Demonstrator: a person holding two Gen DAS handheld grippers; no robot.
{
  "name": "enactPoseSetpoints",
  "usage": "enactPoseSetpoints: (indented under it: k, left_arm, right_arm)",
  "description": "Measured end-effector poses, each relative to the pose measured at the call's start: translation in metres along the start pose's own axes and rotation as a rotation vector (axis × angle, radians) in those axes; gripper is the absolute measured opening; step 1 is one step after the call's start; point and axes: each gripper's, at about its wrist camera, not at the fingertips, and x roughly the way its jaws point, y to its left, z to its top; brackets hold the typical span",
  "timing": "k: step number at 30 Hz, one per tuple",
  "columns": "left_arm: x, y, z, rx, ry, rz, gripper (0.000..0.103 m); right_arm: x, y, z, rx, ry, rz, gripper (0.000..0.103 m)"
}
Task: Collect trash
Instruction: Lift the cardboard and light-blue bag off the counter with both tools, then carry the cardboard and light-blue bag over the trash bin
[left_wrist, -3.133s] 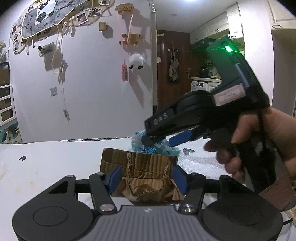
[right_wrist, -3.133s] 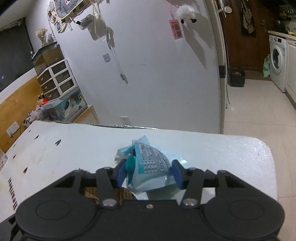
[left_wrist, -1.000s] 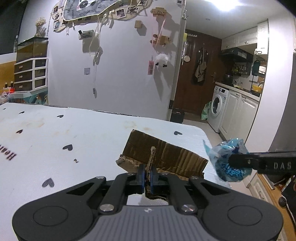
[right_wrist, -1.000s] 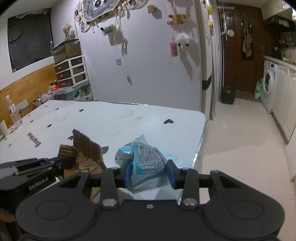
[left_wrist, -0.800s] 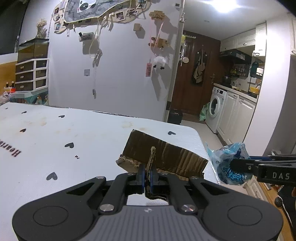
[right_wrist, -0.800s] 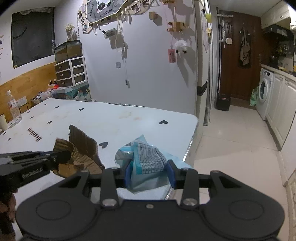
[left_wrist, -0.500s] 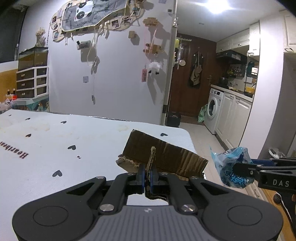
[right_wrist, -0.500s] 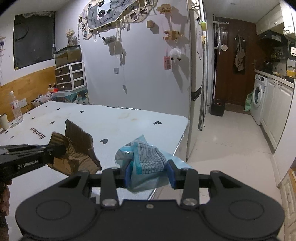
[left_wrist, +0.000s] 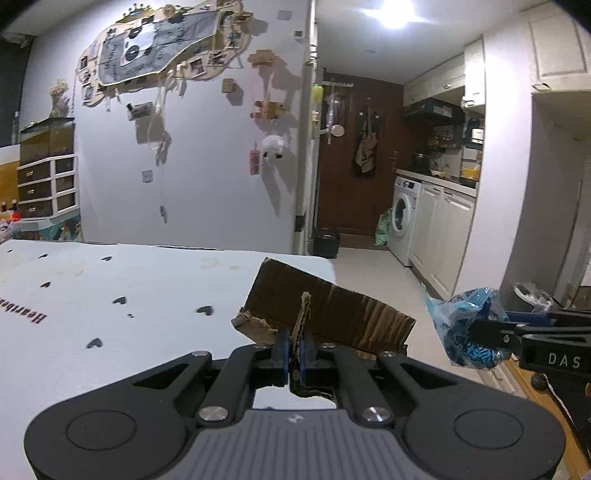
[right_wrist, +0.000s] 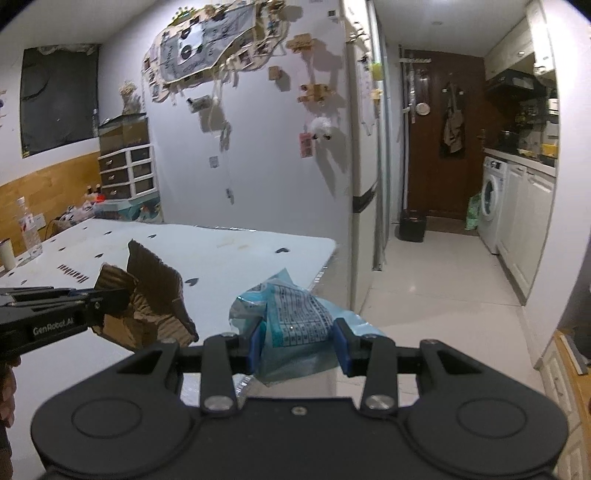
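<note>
**Both pieces of trash in grip, bin lower right**

White bench (left_wrist: 110, 295) at lower left. Left gripper (left_wrist: 291, 345) jaws clamped on torn cardboard (left_wrist: 332, 314); right gripper (right_wrist: 297, 345) jaws clamped on blue wrapper (right_wrist: 291, 317). Bin (left_wrist: 532, 293) lies lower right, beyond the wrapper; right hand judged nearer.

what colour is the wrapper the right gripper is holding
The plastic wrapper is light blue with a white printed panel of small text, seen best in the right wrist view.

A pale wall (left_wrist: 207, 177) hung with photos fills the left; a washing machine (left_wrist: 404, 218) stands right, ceiling light (left_wrist: 397, 13) above.
</note>
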Motion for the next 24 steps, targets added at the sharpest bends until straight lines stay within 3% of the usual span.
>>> enactPoseSetpoints:
  k: [12,24]
  left_arm:
    - [0.007,-0.071,-0.023,0.063,0.031,-0.108,0.005]
    - [0.050,-0.146,-0.073,0.139,0.175,-0.219,0.005]
  right_arm:
    - [-0.040,-0.066,-0.038,0.056,0.012,-0.104,0.040]
    - [-0.048,-0.142,-0.097,0.149,0.097,-0.188,0.040]
